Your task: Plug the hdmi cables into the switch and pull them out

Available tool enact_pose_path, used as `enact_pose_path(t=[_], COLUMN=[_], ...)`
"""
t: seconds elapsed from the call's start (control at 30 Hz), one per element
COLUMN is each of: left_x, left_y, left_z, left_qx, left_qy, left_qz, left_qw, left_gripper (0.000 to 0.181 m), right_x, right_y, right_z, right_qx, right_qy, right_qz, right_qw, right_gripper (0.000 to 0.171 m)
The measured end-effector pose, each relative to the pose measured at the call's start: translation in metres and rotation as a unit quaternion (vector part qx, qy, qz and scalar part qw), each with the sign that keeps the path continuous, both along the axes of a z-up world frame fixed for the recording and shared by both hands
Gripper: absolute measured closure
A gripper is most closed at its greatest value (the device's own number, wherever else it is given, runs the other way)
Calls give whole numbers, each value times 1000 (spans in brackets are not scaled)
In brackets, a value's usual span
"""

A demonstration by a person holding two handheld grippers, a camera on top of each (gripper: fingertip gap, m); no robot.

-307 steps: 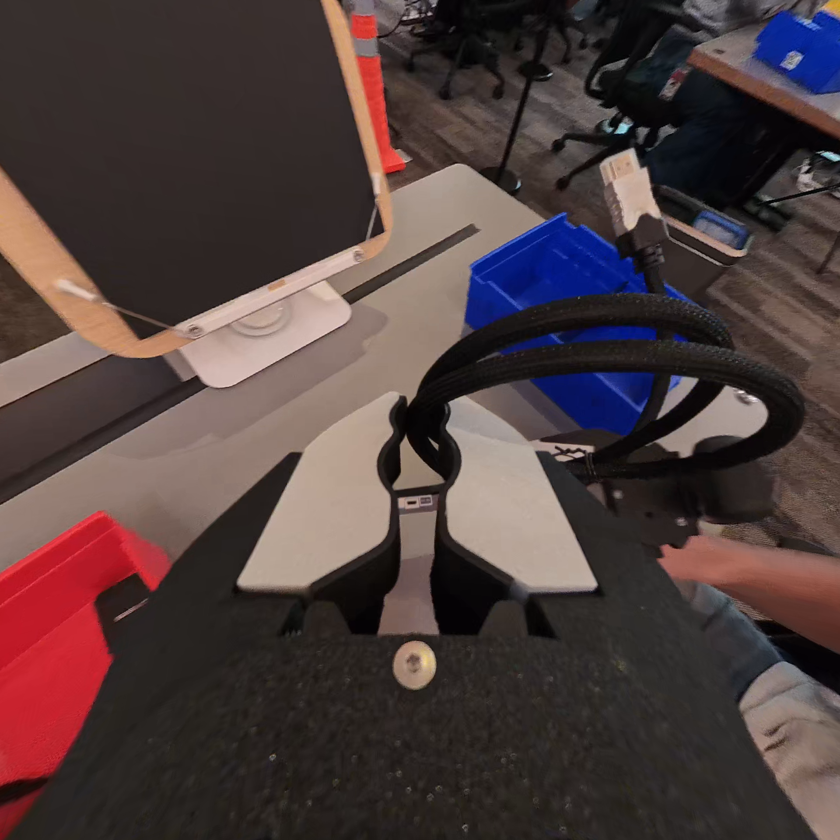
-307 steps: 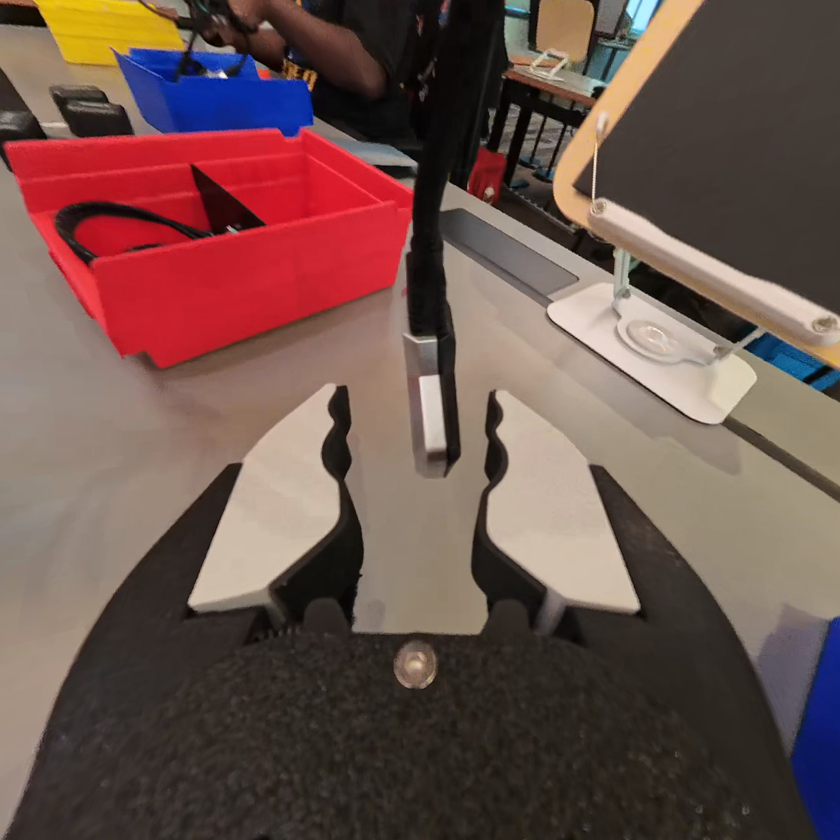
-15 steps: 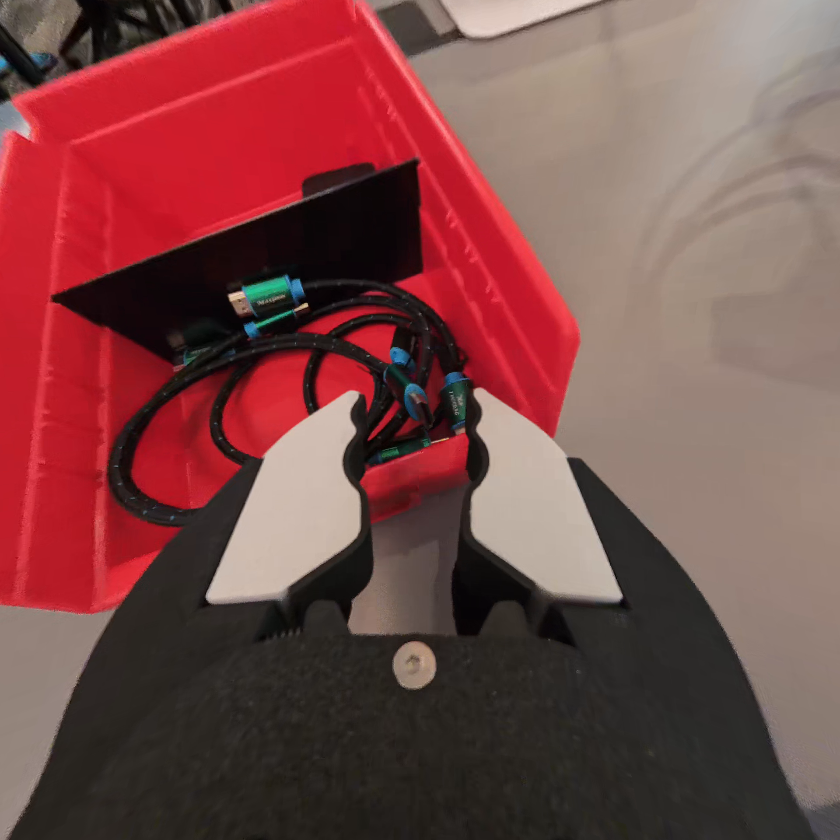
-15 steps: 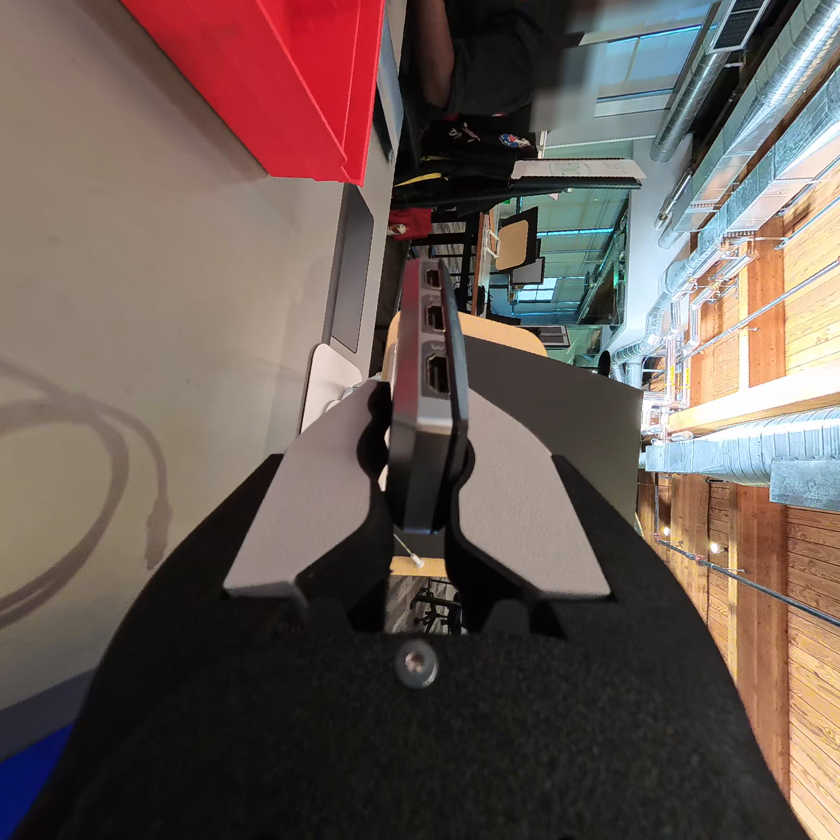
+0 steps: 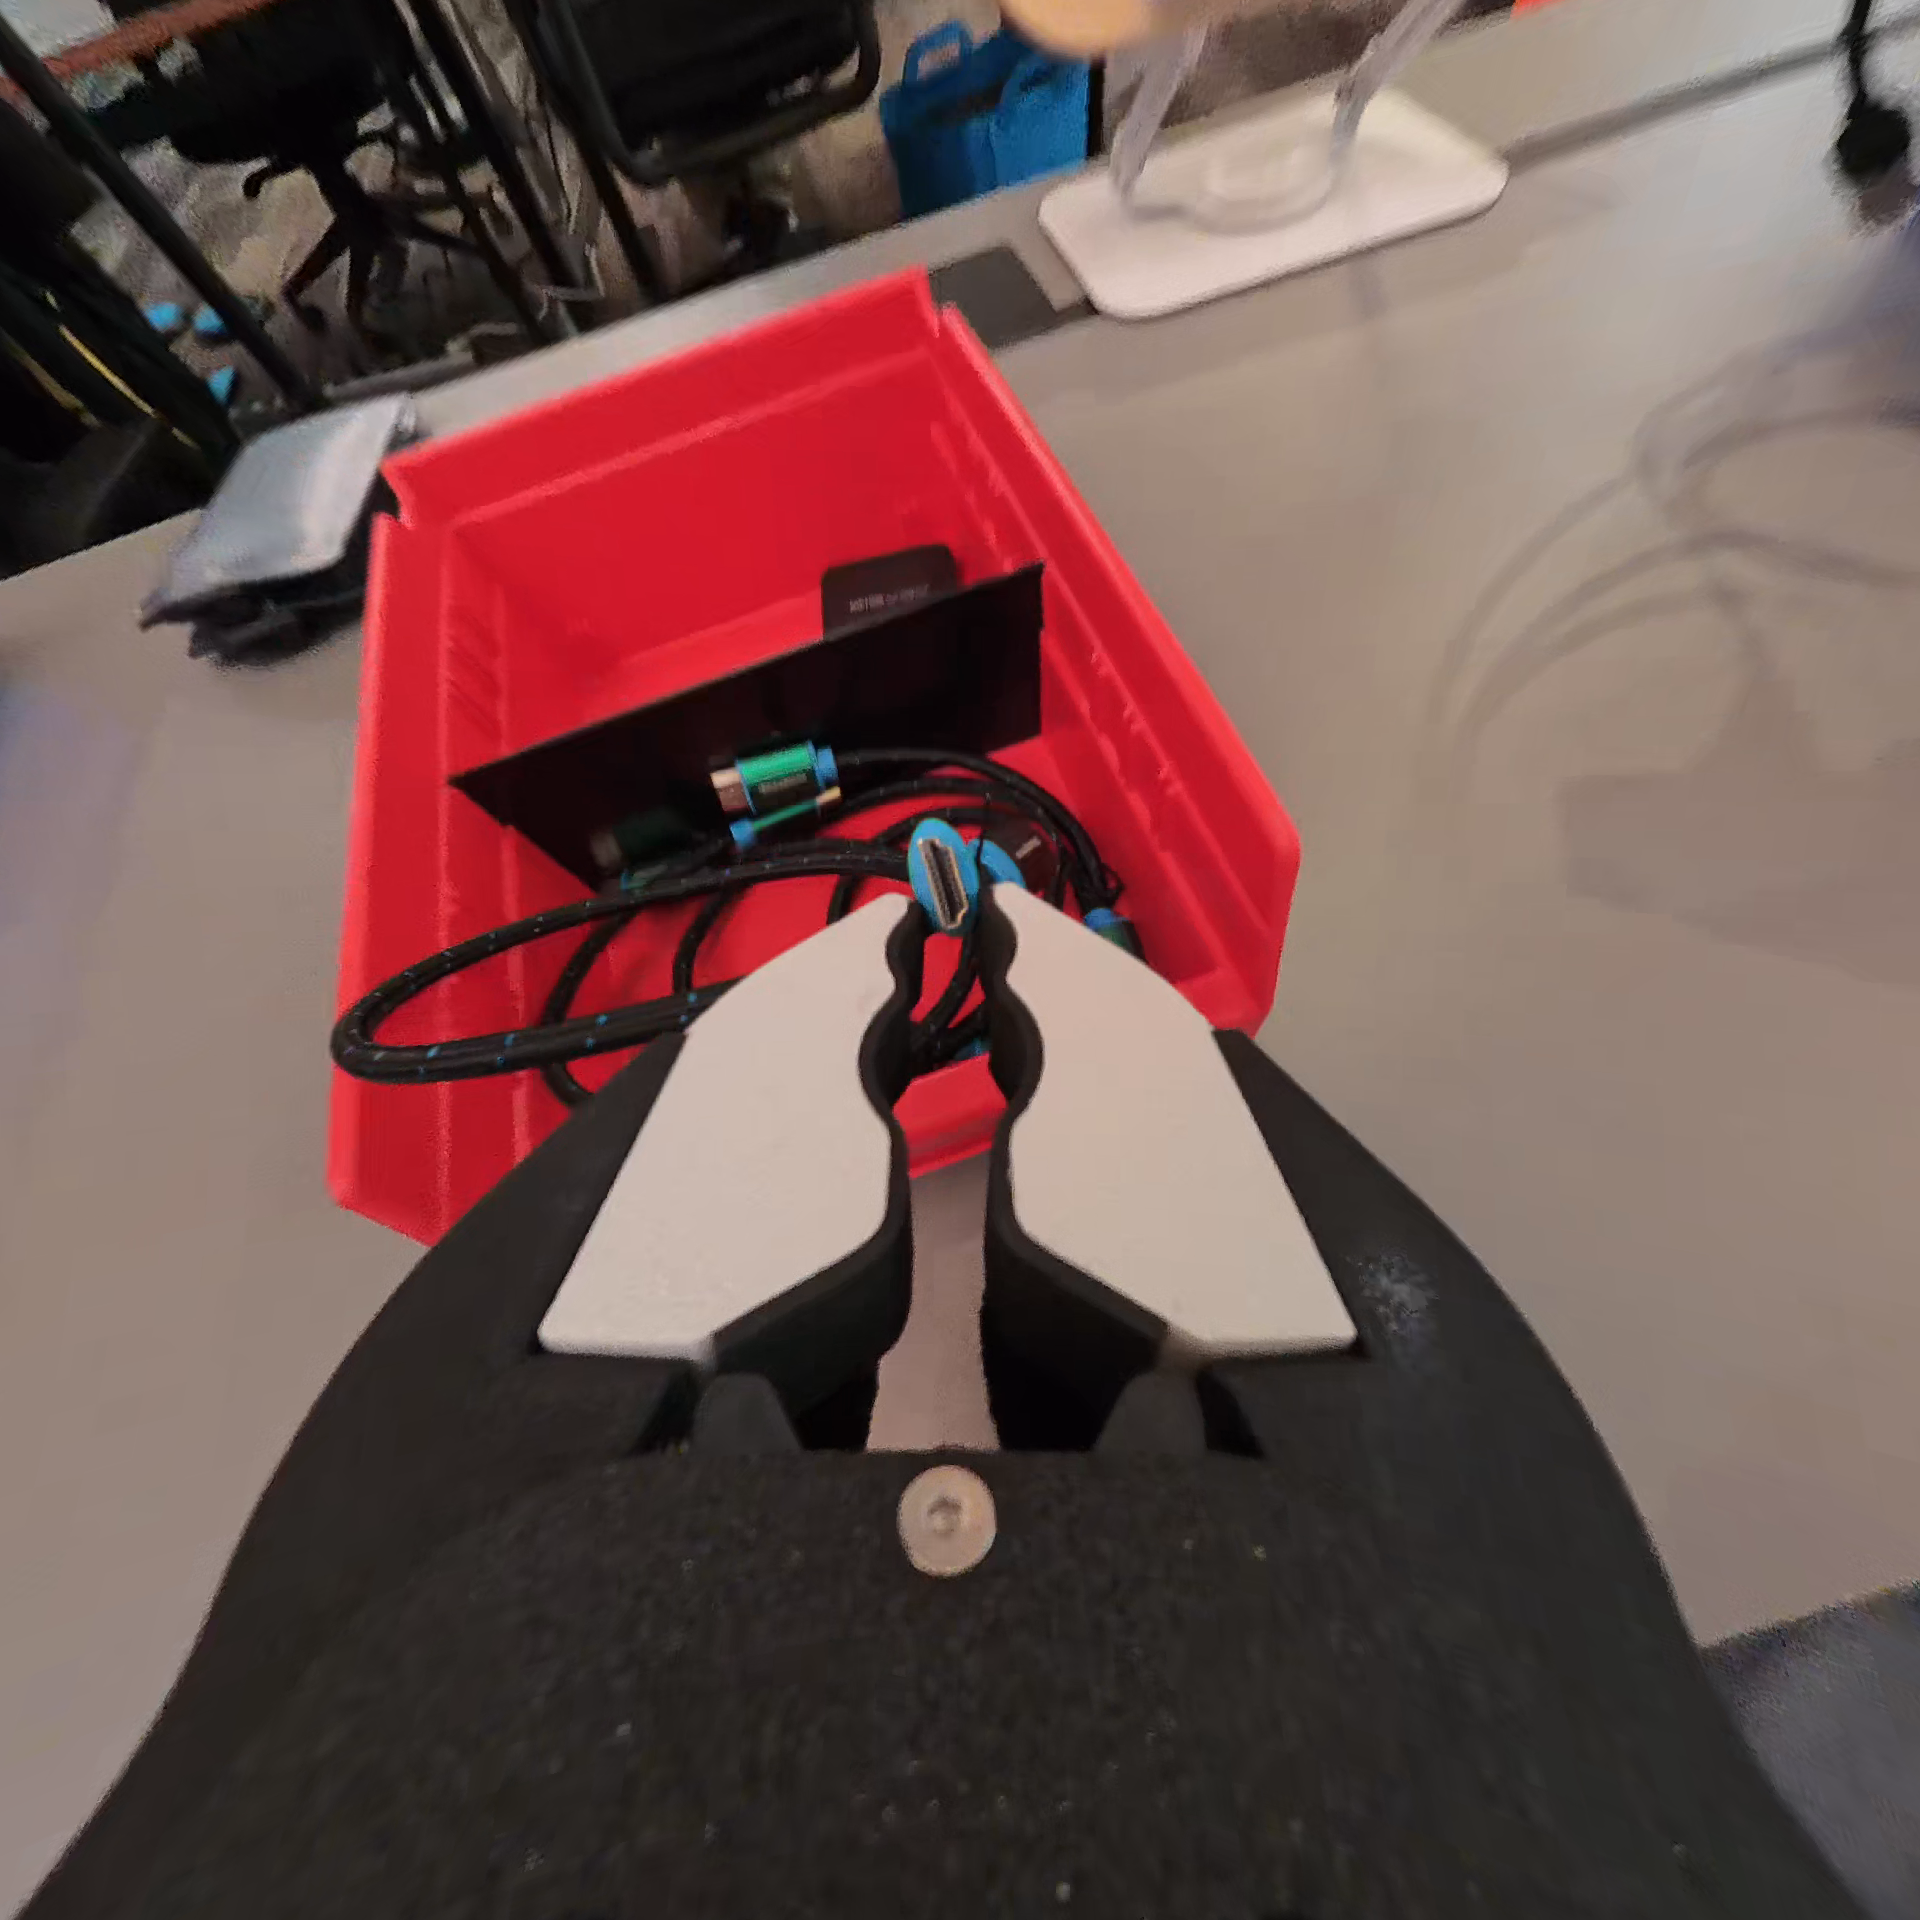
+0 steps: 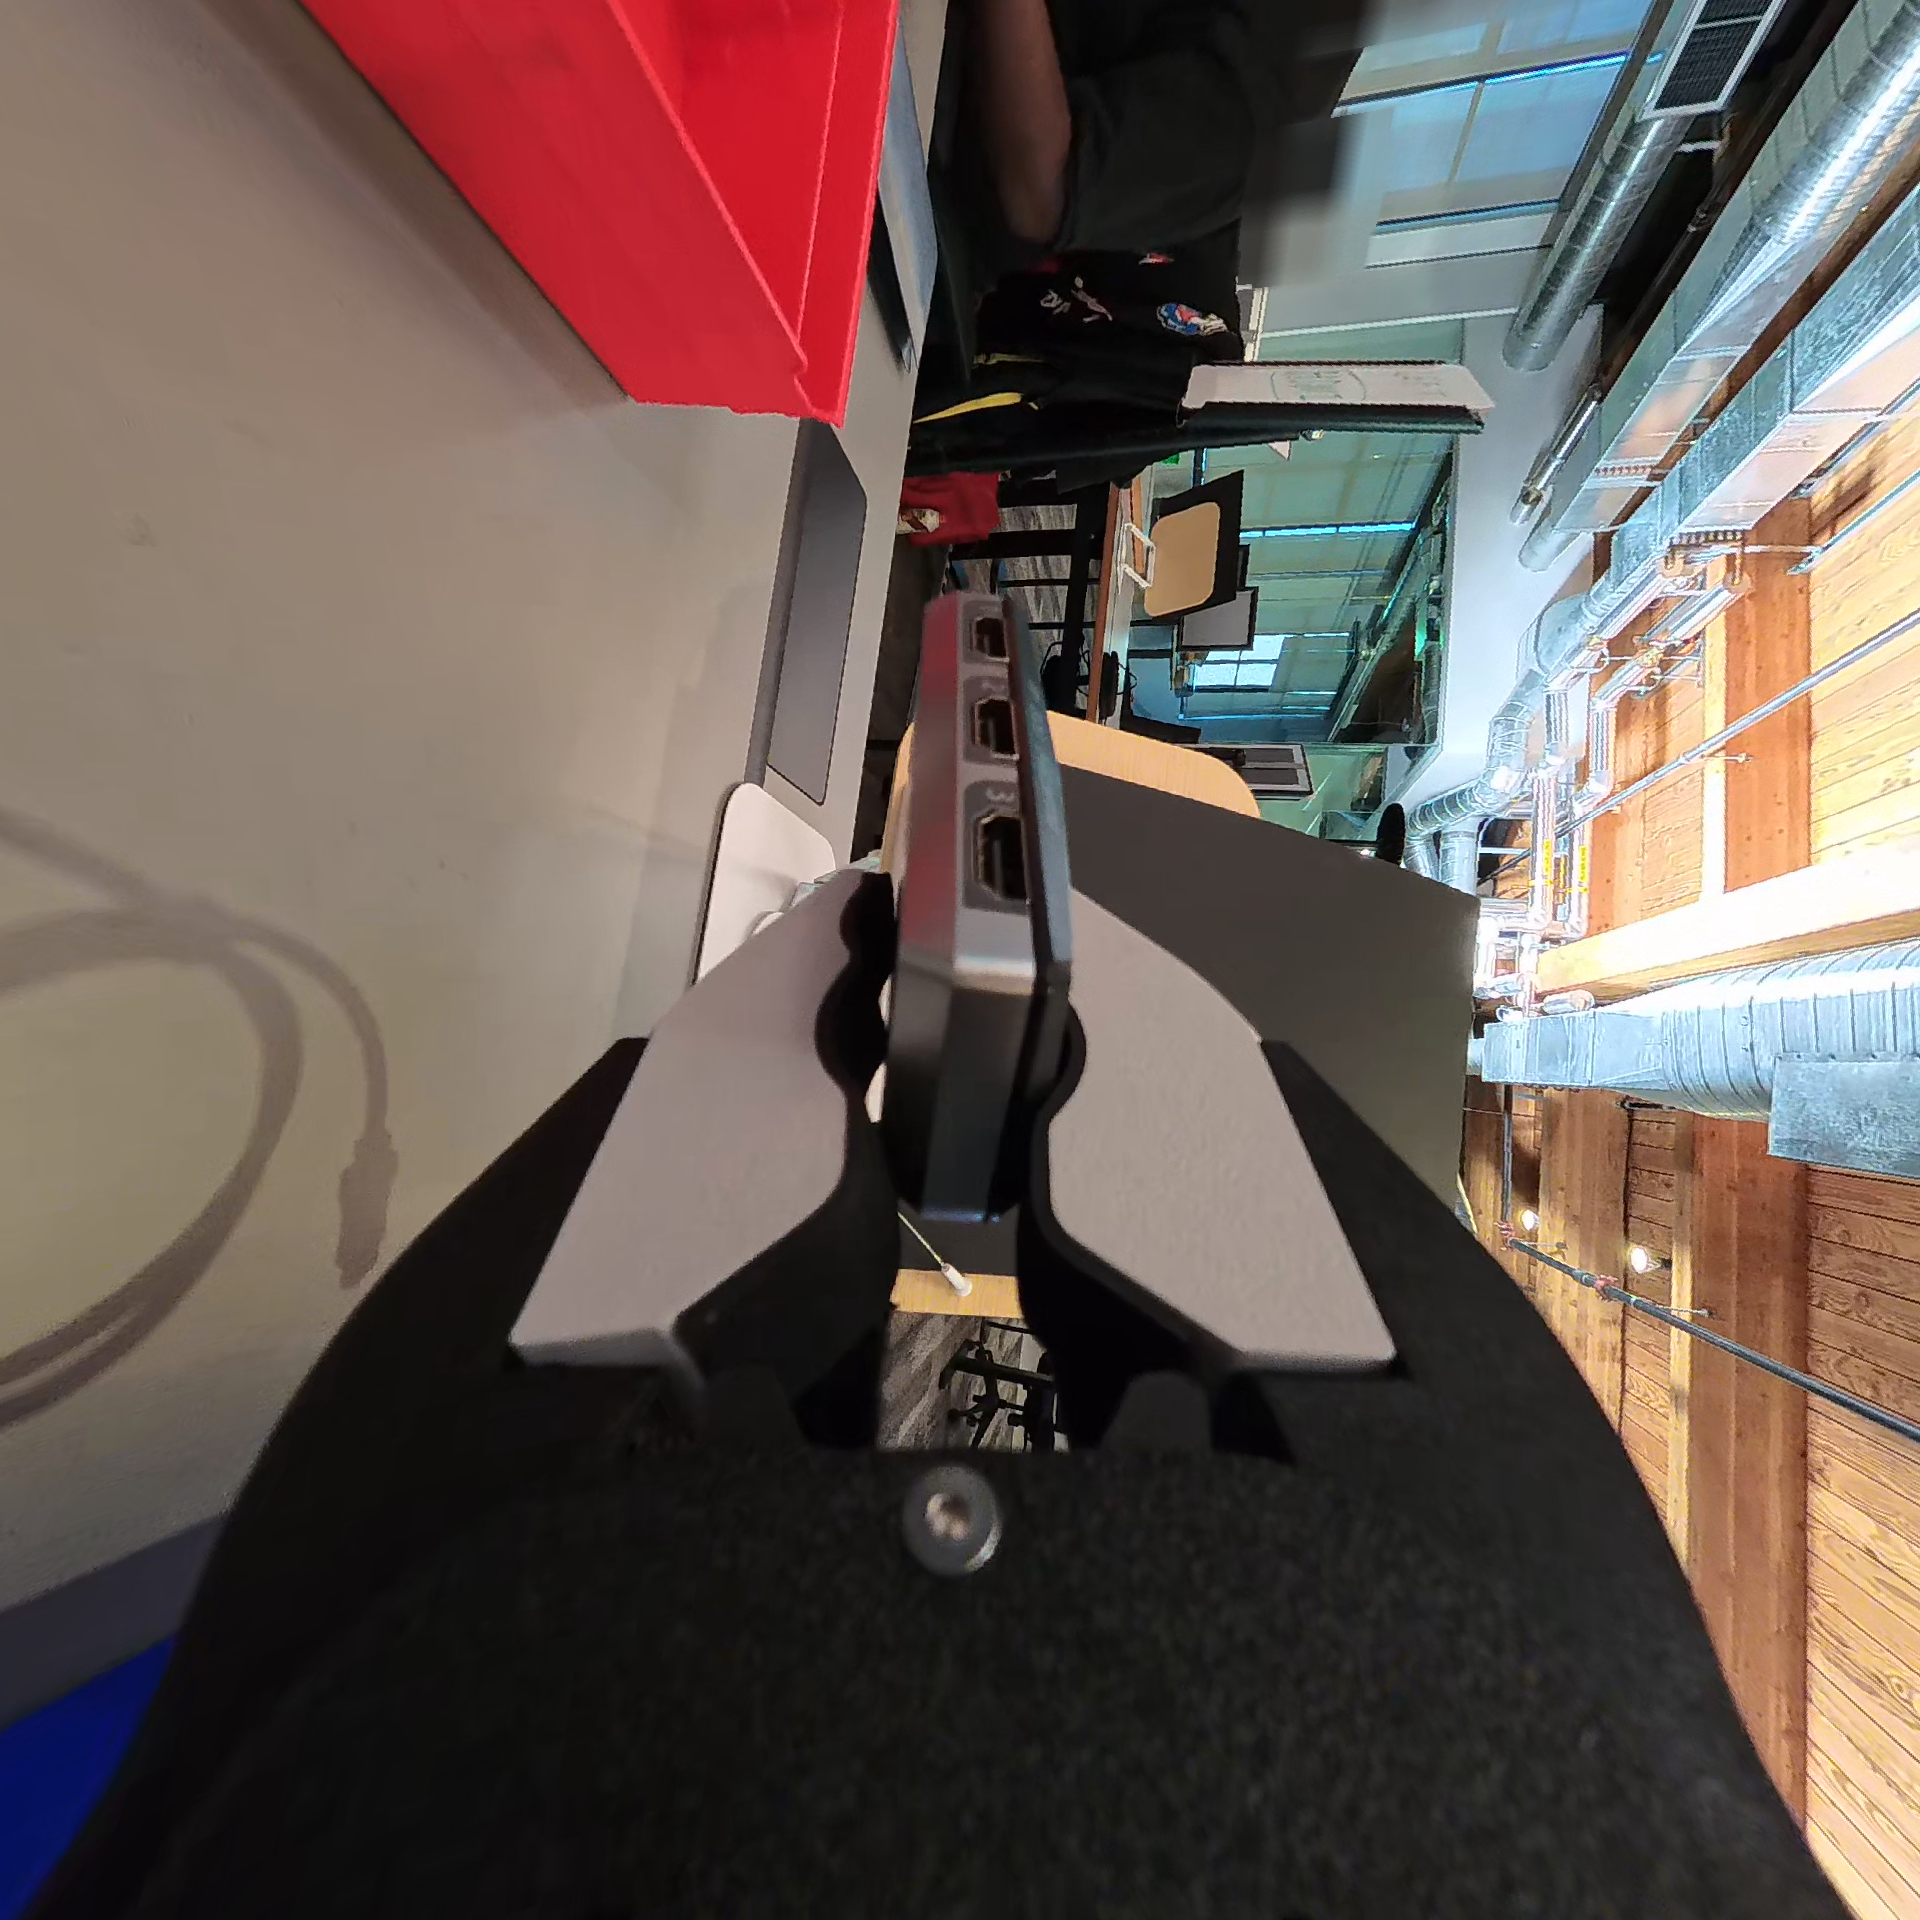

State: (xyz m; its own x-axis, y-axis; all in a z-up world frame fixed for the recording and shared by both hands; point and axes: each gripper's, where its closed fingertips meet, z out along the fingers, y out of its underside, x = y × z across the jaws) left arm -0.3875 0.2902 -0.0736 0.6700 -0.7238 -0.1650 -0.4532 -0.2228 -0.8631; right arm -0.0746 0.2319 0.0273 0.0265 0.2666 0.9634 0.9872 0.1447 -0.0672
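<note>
I am holding the blue plug (image 5: 943, 878) of one hdmi cable (image 5: 488, 1039) at the very tips of my left gripper (image 5: 951, 920), jaws nearly closed, above the red bin (image 5: 1195, 790). My right gripper (image 6: 961, 1013) is clamping the thin switch (image 6: 966, 935) by its edge, ports facing forward. I judge the plug rigid, the braided cable springy and likely to pull sideways.

Cables (image 5: 582, 1029) lie in the bin (image 5: 1164, 748) on the table (image 5: 1558, 1091), before a divider (image 5: 810, 707), one looping over its left wall.
</note>
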Motion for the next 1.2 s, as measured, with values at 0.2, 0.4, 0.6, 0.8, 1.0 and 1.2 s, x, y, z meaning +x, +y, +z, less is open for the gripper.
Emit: enact_pose_path(t=[0.2, 0.4, 0.6, 0.8, 1.0, 1.2], left_x=[-7, -10, 37, 114, 147, 159], left_y=[-39, -139, -170, -172, -166, -162], left_z=[38, 17, -30, -71, -102, -74], left_qx=[-21, -96, -160, -175, -198, -238], left_qy=[71, 280, 367, 330, 277, 107], left_qz=[-104, -311, -416, -493, -493, -401], left_qw=[992, 903, 816, 786, 801, 878], left_gripper=[172, 172, 172, 181, 181, 176], right_x=[-2, -2, -8, -9, -5, -2], right_y=[-5, -10, -13, -14, -14, -11], right_z=[6, 13, 12, 9, 10, 6], right_qx=[4, 10, 7, 2, 3, -3], right_qy=[5, 10, 8, 3, 9, 4], right_qz=[5, 9, 17, 20, 18, 10], right_qw=[1000, 1000, 1000, 1000, 1000, 1000], right_gripper=[146, 146, 146, 146, 146, 146])
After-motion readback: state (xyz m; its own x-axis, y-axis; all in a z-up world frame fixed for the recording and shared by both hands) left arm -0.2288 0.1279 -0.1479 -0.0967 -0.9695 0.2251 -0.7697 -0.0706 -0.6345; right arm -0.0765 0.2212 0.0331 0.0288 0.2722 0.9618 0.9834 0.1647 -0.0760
